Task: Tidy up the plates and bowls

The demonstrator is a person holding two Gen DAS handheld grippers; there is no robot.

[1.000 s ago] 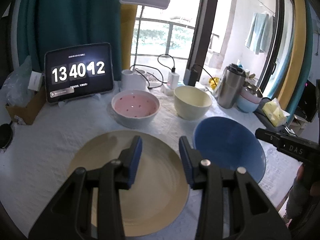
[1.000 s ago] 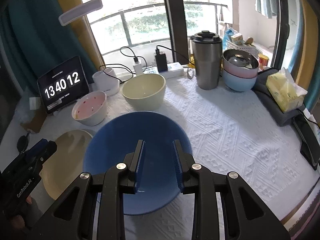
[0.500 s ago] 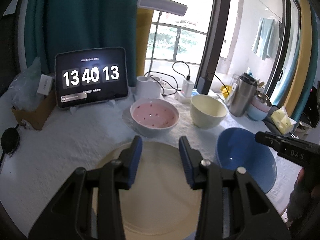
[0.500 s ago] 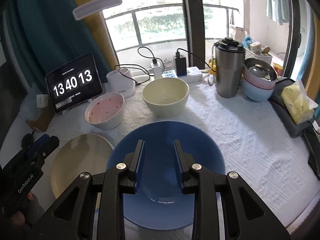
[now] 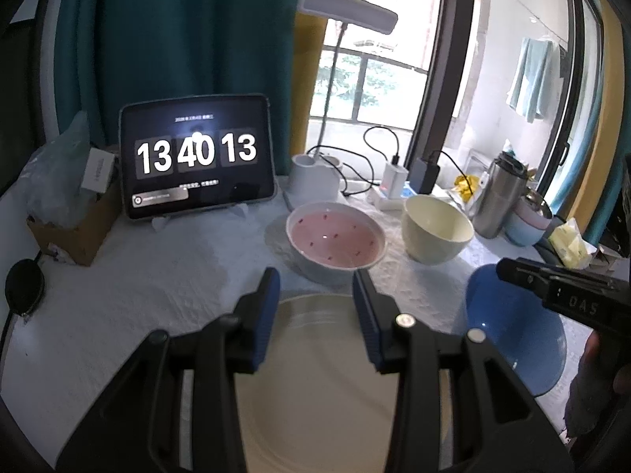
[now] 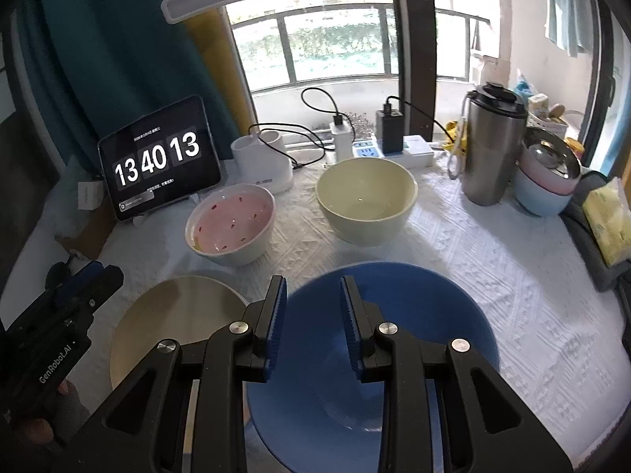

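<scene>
A cream plate lies on the white cloth right under my left gripper, whose blue-padded jaws stand apart with nothing between them. A blue plate lies under my right gripper, which is open too and holds nothing. Behind the plates stand a pink speckled bowl and a cream bowl. In the right wrist view the cream plate is at the left, with the pink bowl and cream bowl beyond. Each view shows the other gripper at its edge.
At the back stand a tablet clock, a white lamp base, chargers on a power strip, a steel tumbler and stacked bowls. A cardboard box sits left, a tissue pack right.
Both grippers have shifted leftward over the table, so the plates and bowls sit further right in each view. The jaws keep the same gap. The clock ticked from 12 to 13.
</scene>
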